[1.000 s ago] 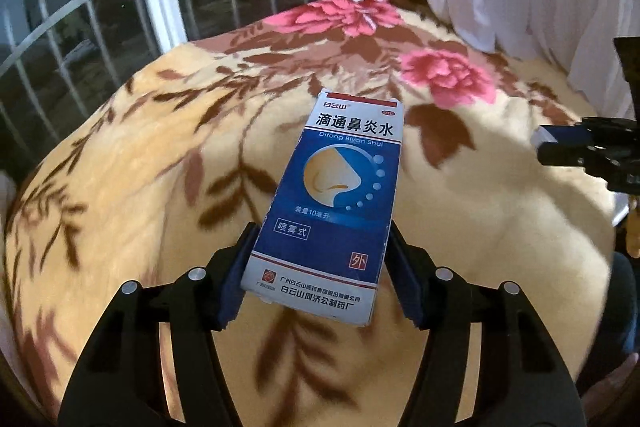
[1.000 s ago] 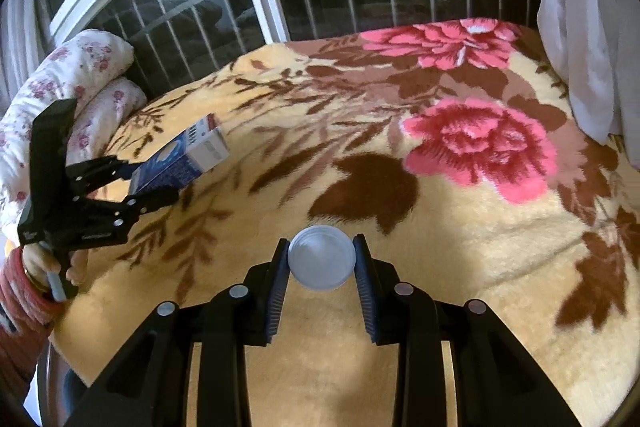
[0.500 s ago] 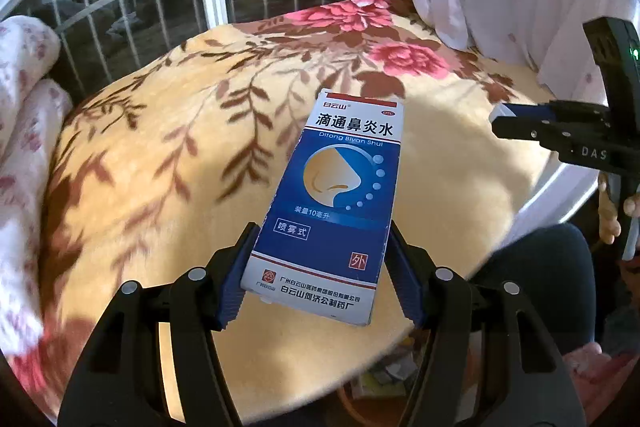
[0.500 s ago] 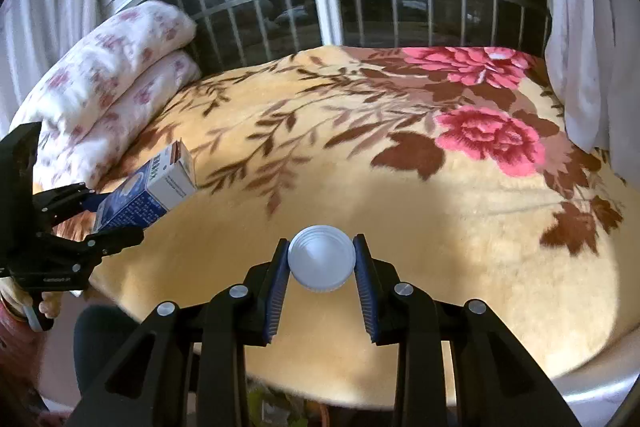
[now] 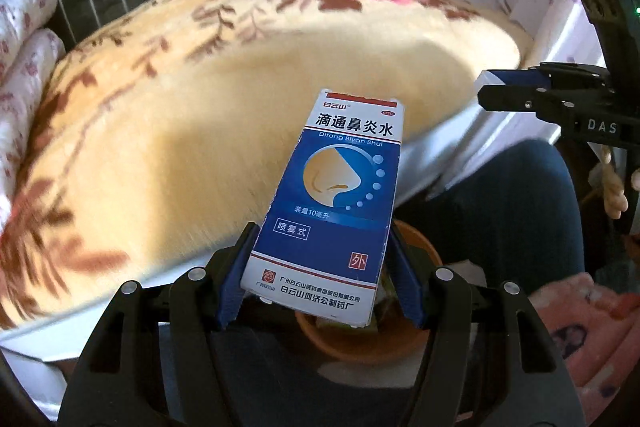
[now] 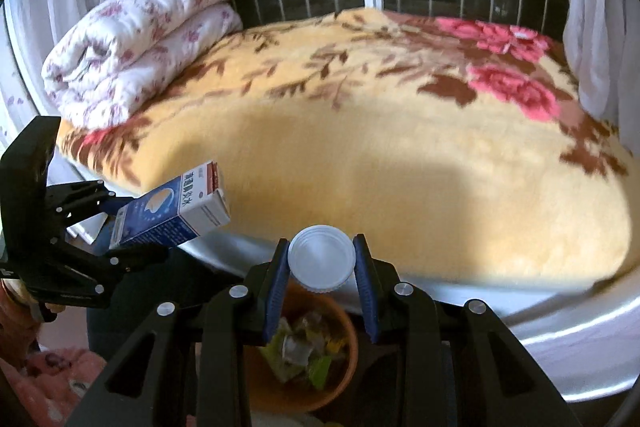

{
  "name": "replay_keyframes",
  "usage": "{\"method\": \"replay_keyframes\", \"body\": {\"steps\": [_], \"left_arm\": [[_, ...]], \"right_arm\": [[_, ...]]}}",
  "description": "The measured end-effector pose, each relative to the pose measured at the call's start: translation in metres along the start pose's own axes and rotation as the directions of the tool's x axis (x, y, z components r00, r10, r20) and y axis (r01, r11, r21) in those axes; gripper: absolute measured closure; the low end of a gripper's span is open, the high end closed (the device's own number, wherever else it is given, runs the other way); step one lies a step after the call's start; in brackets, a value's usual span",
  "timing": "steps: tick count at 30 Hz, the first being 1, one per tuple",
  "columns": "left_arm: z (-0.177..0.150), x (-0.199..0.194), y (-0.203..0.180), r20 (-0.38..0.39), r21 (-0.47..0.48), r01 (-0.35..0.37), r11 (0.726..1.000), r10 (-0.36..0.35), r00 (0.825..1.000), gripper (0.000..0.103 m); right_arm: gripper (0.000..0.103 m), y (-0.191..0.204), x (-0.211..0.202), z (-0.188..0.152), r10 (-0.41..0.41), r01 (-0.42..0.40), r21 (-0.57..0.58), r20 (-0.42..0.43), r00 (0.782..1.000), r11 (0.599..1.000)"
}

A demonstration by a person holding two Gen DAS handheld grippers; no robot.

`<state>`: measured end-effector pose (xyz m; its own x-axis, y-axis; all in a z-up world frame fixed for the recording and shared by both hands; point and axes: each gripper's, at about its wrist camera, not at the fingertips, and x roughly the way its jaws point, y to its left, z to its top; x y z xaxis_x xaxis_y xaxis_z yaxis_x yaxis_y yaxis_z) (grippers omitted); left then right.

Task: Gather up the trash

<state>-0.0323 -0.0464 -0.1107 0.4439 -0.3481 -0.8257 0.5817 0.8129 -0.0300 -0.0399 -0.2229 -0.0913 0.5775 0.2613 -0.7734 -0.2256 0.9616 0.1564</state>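
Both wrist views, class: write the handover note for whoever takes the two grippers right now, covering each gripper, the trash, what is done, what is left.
Left gripper: shut on the blue medicine box, held above the orange bin.
Right gripper: shut on the white cap, just above the same bin, which already holds wrappers.
Done: both items are off the floral blanket and at the bin beside the bed.
Left: open each gripper so box and cap drop in. No other trash shows on the blanket.
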Motion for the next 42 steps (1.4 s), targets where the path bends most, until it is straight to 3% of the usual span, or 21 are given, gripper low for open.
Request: {"method": "replay_keyframes", "body": {"steps": [8, 15, 19, 20, 22, 24, 27, 34, 42], "left_arm": [[-0.035, 0.033, -0.013, -0.127, -0.016, 0.061, 0.998, -0.063, 0.990, 0.043], [-0.054, 0.085, -0.015, -0.287, -0.059, 0.129, 0.990, -0.140, 0.948, 0.042], [-0.059, 0.107, -0.014, -0.355, -0.079, 0.111, 0.991, -0.132, 0.926, 0.042], [-0.061, 0.113, -0.013, -0.374, -0.086, 0.104, 0.991, -0.129, 0.918, 0.039], [-0.063, 0.120, -0.010, -0.401, -0.105, 0.087, 0.991, -0.123, 0.908, 0.033], [-0.065, 0.123, -0.006, -0.408, -0.124, 0.083, 0.989, -0.128, 0.904, 0.032], [-0.064, 0.121, -0.001, -0.403, -0.123, 0.070, 0.990, -0.114, 0.908, 0.032], [-0.048, 0.107, 0.009, -0.342, -0.113, 0.030, 0.993, -0.068, 0.937, 0.032], [-0.006, 0.051, 0.025, -0.137, -0.162, -0.032, 0.986, 0.010, 0.991, 0.024]], "right_arm": [[0.071, 0.016, 0.032, -0.040, 0.042, -0.044, -0.013, -0.145, 0.989, 0.999], [0.071, 0.020, 0.066, -0.064, 0.074, -0.072, 0.020, -0.261, 0.962, 0.997], [0.070, 0.015, 0.089, -0.076, 0.093, -0.077, 0.061, -0.332, 0.939, 0.995], [0.057, 0.014, 0.093, -0.079, 0.083, -0.066, 0.061, -0.343, 0.936, 0.996], [0.043, 0.012, 0.096, -0.081, 0.064, -0.043, 0.067, -0.344, 0.937, 0.997], [0.043, 0.008, 0.096, -0.081, 0.071, -0.043, 0.089, -0.340, 0.938, 0.995], [0.037, 0.005, 0.094, -0.080, 0.044, -0.016, 0.089, -0.333, 0.942, 0.996], [0.025, -0.004, 0.080, -0.066, 0.014, 0.014, 0.097, -0.273, 0.962, 0.995], [0.013, -0.011, 0.039, -0.024, -0.043, 0.052, 0.096, -0.091, 0.995, 0.994]]}}
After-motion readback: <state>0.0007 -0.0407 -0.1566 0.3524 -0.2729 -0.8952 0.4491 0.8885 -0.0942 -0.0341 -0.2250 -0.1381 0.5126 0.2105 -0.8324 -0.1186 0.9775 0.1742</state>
